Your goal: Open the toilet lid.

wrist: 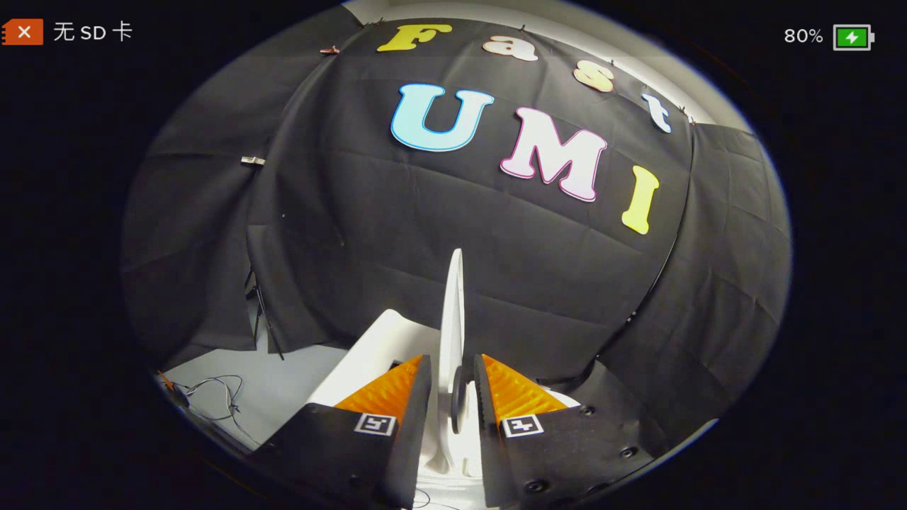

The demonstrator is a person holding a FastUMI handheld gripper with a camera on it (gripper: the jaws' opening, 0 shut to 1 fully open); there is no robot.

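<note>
Toilet lid (452,312), thin white plastic, raised to upright and seen edge-on, rising between the two fingers and reaching well above their tips against the black cloth wall (397,234). Small dark round pad (457,400) on the lid's lower part, sitting in the gap between the fingers. Hand-held gripper (453,363) with orange ribbed fingers (388,388) on black bodies, each body carrying a small square black-and-white marker (375,423). Fingers drawn narrow around the lid's edge, one on either side; right finger close against the lid, left finger with a thin sliver of space beside it, so whether both actually press on the plastic cannot be told. White toilet body (368,354) beneath and to the left of the lid, its smooth rounded surface running back from under the left finger. More white plastic low between the black bodies, near the hinge end, shape unclear. Pale grey floor (283,389) to the left of the toilet, with a loose dark cable (220,397) curled on it. Thin dark stand leg (266,319) standing at the foot of the cloth wall, beyond the cable. Two small clips (252,161) pinning the cloth higher up on the left.
</note>
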